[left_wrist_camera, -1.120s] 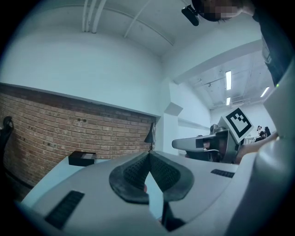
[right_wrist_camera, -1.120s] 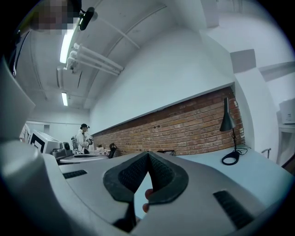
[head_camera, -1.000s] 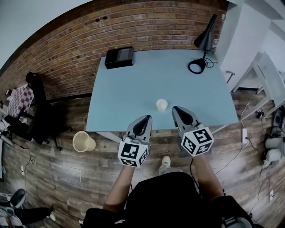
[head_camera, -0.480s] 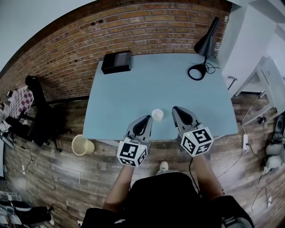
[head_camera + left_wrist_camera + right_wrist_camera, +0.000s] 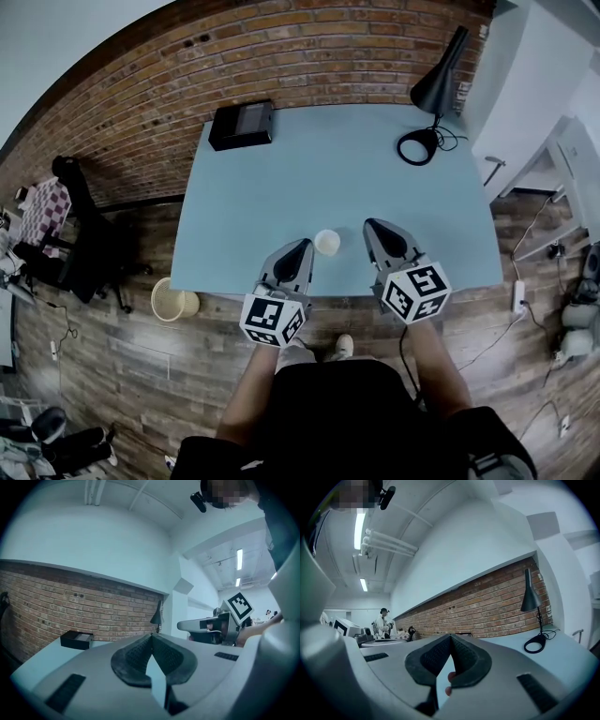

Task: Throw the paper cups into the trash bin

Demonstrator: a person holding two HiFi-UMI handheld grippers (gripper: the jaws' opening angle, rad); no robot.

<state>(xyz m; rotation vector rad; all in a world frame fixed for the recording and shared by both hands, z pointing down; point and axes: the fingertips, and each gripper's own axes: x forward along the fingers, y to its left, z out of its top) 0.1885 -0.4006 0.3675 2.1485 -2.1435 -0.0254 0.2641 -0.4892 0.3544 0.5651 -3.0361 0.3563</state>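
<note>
A white paper cup (image 5: 326,242) stands upright on the light blue table (image 5: 281,187), close to its front edge. My left gripper (image 5: 301,246) is just left of the cup and my right gripper (image 5: 373,226) a little to its right, both level over the table edge and apart from the cup. In the left gripper view the left gripper (image 5: 151,635) has its pads together with nothing in them. The right gripper (image 5: 451,635) looks the same in its own view. The cup shows in neither gripper view. A pale wicker trash bin (image 5: 173,300) stands on the wooden floor beside the table's front left corner.
A black box (image 5: 241,125) lies at the table's back left, and a black desk lamp (image 5: 433,94) stands at the back right. A dark chair (image 5: 84,234) is on the left, white shelving (image 5: 577,169) on the right. A brick wall runs behind the table. A person (image 5: 383,622) stands far off.
Both grippers have come forward to the table. The cup, ahead of the fingertips before, now sits between the two grippers. Both stay shut.
</note>
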